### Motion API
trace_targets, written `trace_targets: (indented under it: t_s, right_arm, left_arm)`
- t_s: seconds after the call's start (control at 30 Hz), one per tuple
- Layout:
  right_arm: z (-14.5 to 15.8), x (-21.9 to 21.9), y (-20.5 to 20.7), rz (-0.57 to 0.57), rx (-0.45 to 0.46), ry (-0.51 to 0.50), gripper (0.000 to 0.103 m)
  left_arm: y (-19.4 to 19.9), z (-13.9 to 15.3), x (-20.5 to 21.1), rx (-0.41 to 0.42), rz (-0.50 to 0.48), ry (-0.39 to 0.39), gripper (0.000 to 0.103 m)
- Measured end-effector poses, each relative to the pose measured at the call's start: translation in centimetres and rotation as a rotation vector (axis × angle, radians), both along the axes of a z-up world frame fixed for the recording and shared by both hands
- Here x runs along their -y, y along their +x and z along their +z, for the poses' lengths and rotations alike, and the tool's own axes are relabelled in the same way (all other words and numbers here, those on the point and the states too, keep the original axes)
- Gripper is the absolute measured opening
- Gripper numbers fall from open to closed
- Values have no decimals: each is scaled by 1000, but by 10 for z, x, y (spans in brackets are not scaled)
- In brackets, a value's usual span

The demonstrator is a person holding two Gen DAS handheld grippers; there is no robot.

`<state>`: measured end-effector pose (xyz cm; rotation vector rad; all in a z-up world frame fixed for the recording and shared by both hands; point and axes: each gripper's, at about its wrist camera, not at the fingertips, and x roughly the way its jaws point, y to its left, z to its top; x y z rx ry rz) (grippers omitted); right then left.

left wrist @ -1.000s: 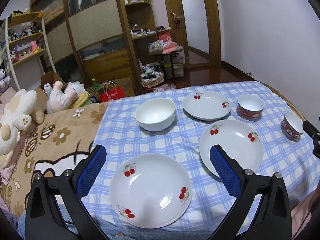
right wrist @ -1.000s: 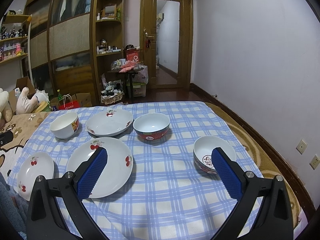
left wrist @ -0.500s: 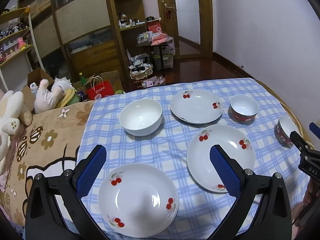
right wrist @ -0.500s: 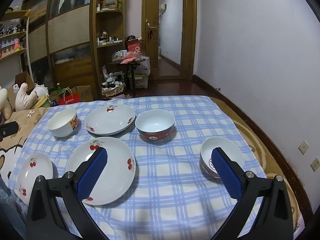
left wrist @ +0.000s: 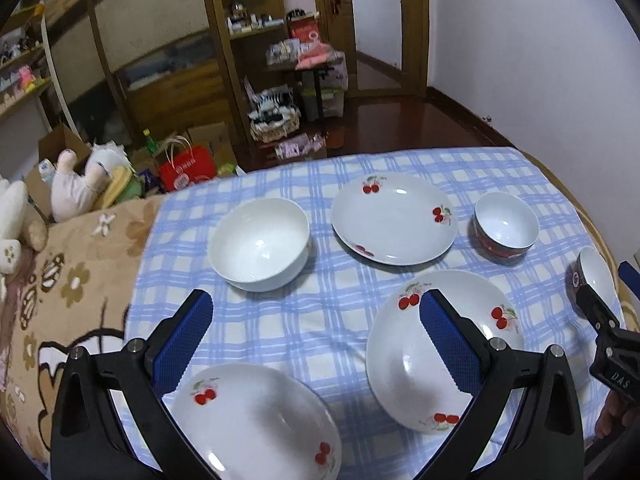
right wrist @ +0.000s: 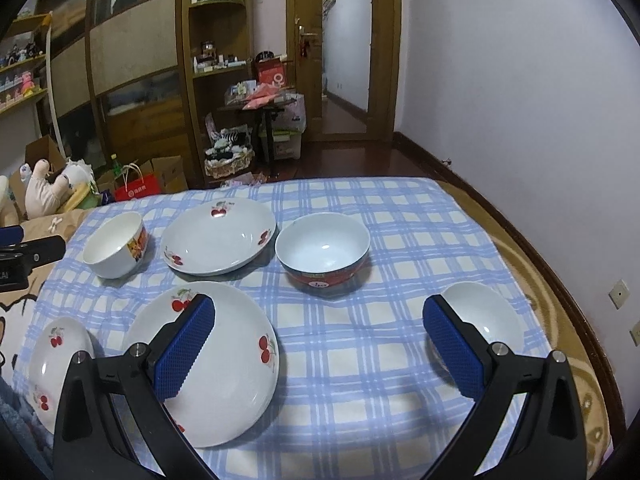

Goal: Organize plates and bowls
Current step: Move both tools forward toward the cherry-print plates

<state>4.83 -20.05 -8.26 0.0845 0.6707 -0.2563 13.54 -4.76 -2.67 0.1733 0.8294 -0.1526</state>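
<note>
1. Starting at the left gripper point(left wrist: 316, 344): its fingers point(left wrist: 182, 342) stand wide apart and hold nothing. The near cherry plate point(left wrist: 256, 420) lies just below and between them on the checked worktop point(left wrist: 320, 320).
2. Beyond the left finger sits the plain white bowl point(left wrist: 260, 244); behind the right finger lies the middle cherry plate point(left wrist: 400, 356).
3. These look like glazed ceramic: stiff, fairly heavy, slick and chippable. A pinch across a rim, one finger above and one below, seems the only purchase on a plate.
4. The right gripper point(right wrist: 318, 344) is likewise spread wide and empty. The red-banded bowl point(right wrist: 322, 252) stands ahead between its fingers, and the small bowl point(right wrist: 484, 324) just behind the right finger.
5. Bowl walls are steeper, so gripping over the rim should hold better; set down gently.
</note>
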Motion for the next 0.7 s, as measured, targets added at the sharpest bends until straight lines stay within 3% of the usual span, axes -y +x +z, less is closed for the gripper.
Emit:
trace_targets:
  t_s: [0.4, 0.7]
  right_arm:
    - [-37, -2, 27, 34, -83, 22, 103]
    - [-60, 0, 39, 70, -140, 58, 98]
  left_arm:
    - [35, -65, 3, -222, -19, -57, 102]
    - [41, -90, 16, -287, -58, -15, 102]
